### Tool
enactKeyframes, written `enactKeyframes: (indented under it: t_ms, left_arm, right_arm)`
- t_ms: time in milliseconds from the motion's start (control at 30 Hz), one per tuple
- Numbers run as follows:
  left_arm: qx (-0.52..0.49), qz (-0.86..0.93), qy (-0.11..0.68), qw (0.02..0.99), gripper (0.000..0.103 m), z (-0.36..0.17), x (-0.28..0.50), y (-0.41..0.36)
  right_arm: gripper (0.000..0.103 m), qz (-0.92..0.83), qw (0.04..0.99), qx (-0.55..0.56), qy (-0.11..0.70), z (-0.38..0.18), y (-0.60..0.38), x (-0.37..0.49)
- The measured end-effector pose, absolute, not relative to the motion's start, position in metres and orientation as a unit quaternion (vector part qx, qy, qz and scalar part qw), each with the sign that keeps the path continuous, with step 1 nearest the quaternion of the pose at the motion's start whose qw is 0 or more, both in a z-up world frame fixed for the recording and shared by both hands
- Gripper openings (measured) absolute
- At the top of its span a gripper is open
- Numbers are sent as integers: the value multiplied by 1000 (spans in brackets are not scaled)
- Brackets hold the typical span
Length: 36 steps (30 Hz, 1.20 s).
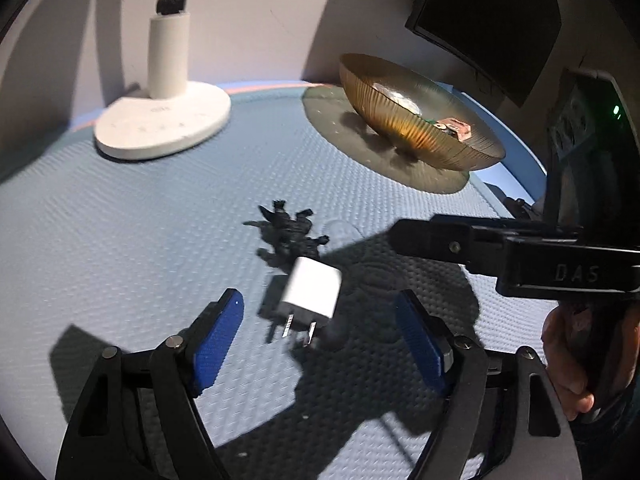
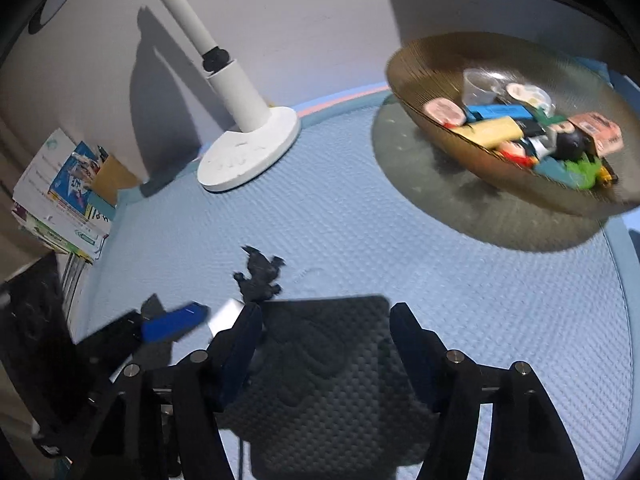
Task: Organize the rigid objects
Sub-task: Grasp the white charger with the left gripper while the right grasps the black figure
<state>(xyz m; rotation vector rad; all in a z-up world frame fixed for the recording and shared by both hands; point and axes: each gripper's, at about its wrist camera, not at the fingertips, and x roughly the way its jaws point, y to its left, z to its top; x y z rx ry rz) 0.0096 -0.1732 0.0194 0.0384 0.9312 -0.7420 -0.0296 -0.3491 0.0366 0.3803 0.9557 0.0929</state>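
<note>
A white plug adapter [image 1: 312, 292] lies on the blue mat with its prongs toward me. My left gripper [image 1: 320, 340] is open, its blue pads on either side of the adapter, not touching it. A black toy figure [image 1: 290, 232] lies just beyond the adapter. A gold ribbed bowl [image 1: 420, 120] at the far right holds several small objects. In the right wrist view my right gripper [image 2: 324, 340] is open and empty over the mat. The adapter [image 2: 226, 316] and the black figure [image 2: 260, 276] show at its left. The bowl [image 2: 420, 92] is at the upper right.
A white lamp base [image 1: 164, 124] stands at the back left, also in the right wrist view [image 2: 248, 152]. A round grey pad [image 1: 360, 152] lies under the bowl. A stack of books [image 2: 64, 196] sits off the mat's left edge. A dark monitor [image 1: 492, 20] hangs at the back right.
</note>
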Motion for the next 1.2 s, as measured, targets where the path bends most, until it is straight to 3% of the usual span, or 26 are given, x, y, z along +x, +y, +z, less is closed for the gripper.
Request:
enactKeyframes:
  t_ms: [67, 167, 600, 633, 733, 900, 1033, 1200]
  left_arm:
    - [17, -351, 444, 824, 58, 16, 13, -174]
    - [16, -354, 444, 823, 28, 13, 15, -174]
    - [-31, -277, 433, 857, 26, 19, 10, -97]
    - [-32, -275, 434, 857, 26, 18, 11, -95]
    - [-29, -274, 434, 858, 26, 17, 10, -94]
    - [-11, -277, 444, 852, 27, 12, 7, -100]
    - [-9, -275, 450, 849, 39, 7, 7, -103]
    - [6, -260, 447, 856, 40, 7, 10, -113]
  right_arm:
    - [66, 46, 869, 173, 461, 37, -341, -22]
    - [66, 51, 866, 166, 468, 35, -329, -11]
    - [66, 47, 867, 94, 487, 17, -277, 33]
    - [63, 40, 868, 81, 488, 14, -272, 37]
    - [35, 29, 878, 32, 477, 13, -260, 37]
    - [35, 47, 886, 44, 459, 24, -274, 14]
    - [35, 43, 893, 58, 445, 34, -305, -16]
    - [35, 44, 887, 60, 456, 24, -332, -38]
